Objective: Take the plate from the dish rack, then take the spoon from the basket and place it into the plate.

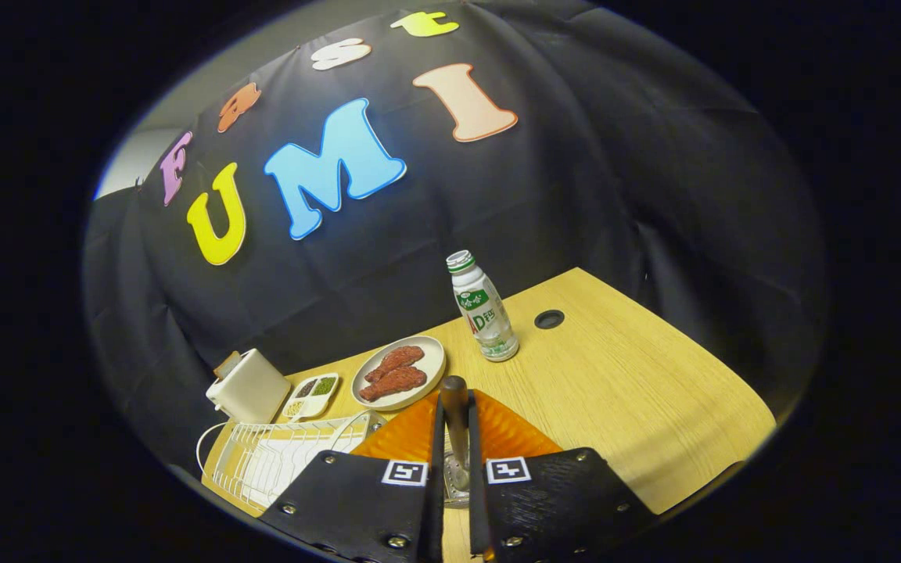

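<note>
Gripper view shows our gripper [455,438] clenched on the spoon [455,426]; both fingers press its handle, which stands up between them. Directly under it lies the orange plate [505,430], so we judge the release is near. At nine o'clock from the fingers stands the white dish rack [263,461]. Farther, at eleven o'clock, a white plate of red food [399,372], and at one o'clock a bottle [483,306]. If we let go while the spoon is tilted, it may slide off the ribbed plate onto the table [638,391].
</note>
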Demonstrator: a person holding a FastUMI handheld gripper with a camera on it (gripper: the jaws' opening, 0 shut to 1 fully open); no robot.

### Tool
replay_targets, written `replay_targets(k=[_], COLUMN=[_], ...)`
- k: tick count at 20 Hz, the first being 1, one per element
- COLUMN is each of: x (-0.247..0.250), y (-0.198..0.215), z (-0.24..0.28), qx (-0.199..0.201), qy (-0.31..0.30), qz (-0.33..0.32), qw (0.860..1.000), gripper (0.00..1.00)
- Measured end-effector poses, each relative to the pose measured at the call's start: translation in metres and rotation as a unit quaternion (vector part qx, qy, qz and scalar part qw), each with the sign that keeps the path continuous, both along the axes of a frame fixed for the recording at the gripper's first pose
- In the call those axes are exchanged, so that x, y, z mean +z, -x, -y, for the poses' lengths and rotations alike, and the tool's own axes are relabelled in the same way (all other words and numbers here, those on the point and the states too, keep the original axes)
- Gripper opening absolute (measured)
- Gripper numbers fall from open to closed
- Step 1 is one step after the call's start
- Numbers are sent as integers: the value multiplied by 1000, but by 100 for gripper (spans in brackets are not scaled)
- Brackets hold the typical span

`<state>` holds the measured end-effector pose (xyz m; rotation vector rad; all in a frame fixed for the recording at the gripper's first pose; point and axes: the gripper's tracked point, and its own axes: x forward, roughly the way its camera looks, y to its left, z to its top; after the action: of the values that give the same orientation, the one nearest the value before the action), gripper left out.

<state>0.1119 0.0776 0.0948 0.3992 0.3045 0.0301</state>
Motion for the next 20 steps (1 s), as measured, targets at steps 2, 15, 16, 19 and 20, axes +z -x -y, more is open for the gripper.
replay_targets(k=[2, 15, 16, 19, 20], x=[10, 113, 115, 115, 115], y=[1, 57, 64, 86, 93], z=[1, -36, -46, -77, -87], qx=[2, 66, 77, 115, 127], qy=[-2, -29, -31, -34, -31], qz=[9, 94, 98, 99, 100], qw=[1000, 993, 992, 988, 986], gripper=[13, 13, 13, 13, 13])
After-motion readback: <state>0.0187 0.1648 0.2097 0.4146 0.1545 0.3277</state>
